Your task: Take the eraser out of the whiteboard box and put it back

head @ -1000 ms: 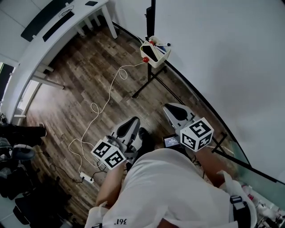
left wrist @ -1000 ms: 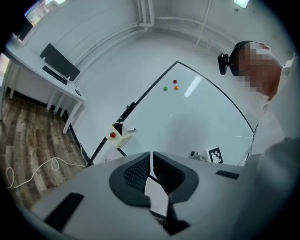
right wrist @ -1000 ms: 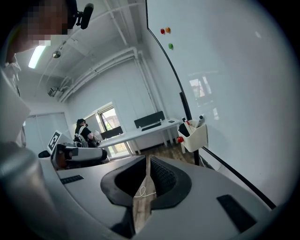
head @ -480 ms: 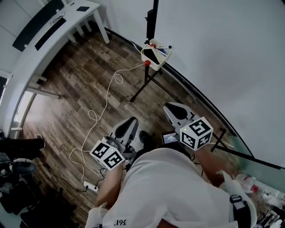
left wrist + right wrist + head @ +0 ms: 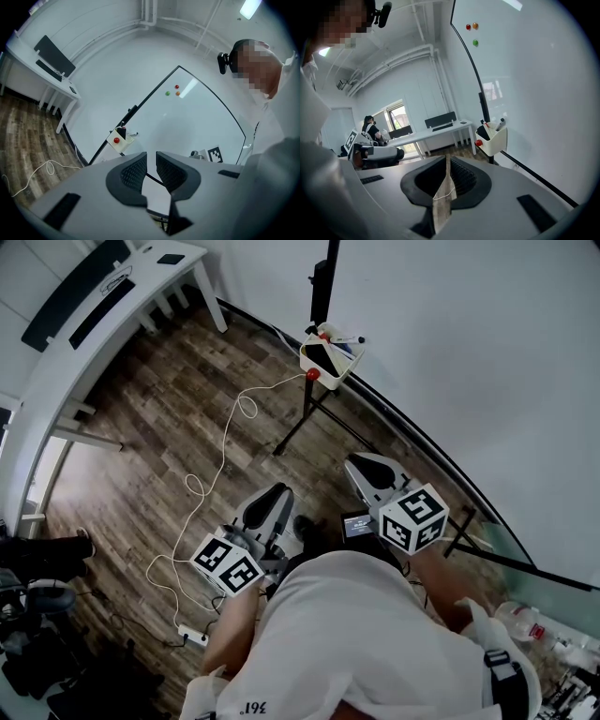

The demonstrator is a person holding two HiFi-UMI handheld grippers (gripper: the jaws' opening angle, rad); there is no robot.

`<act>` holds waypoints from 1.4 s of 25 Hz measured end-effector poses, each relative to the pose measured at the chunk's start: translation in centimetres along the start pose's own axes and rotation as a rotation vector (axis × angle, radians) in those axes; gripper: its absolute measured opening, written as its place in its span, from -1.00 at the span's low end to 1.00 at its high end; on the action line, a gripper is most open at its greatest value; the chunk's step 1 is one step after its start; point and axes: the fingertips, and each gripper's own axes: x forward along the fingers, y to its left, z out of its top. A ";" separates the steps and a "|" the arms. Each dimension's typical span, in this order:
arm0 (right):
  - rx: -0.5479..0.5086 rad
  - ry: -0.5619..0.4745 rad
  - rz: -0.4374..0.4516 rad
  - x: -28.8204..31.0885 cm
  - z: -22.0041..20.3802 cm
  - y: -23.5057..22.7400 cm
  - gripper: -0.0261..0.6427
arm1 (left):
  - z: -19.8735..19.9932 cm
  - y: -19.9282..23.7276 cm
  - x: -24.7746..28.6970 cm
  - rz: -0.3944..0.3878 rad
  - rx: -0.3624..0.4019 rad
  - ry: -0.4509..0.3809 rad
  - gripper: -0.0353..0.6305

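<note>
Freshly eased apart, the left tongs [image 5: 151, 158] show a narrow empty gap, the right tongs [image 5: 447, 159] sit closed on nothing, and the eraser [image 5: 320, 352] stands on end in the box [image 5: 330, 374] at the whiteboard's [image 5: 469, 352] lower edge, well ahead and nearer the right.

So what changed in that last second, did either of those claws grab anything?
The left gripper has just been opening its jaws, with nothing between them. The right gripper stays shut and empty, and the eraser still sits in the whiteboard box.

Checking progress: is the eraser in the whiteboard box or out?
In. The dark eraser sits inside the box hung on the whiteboard.
</note>
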 end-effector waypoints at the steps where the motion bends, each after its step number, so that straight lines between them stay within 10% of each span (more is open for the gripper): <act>1: 0.000 0.000 -0.003 0.1 0.0 -0.1 -0.84 | 0.0 0.1 0.1 -0.004 0.002 0.001 -0.75; 35: -0.192 0.018 0.005 3.4 5.9 -7.2 -0.73 | 3.4 1.2 8.7 0.004 0.073 -0.043 -0.64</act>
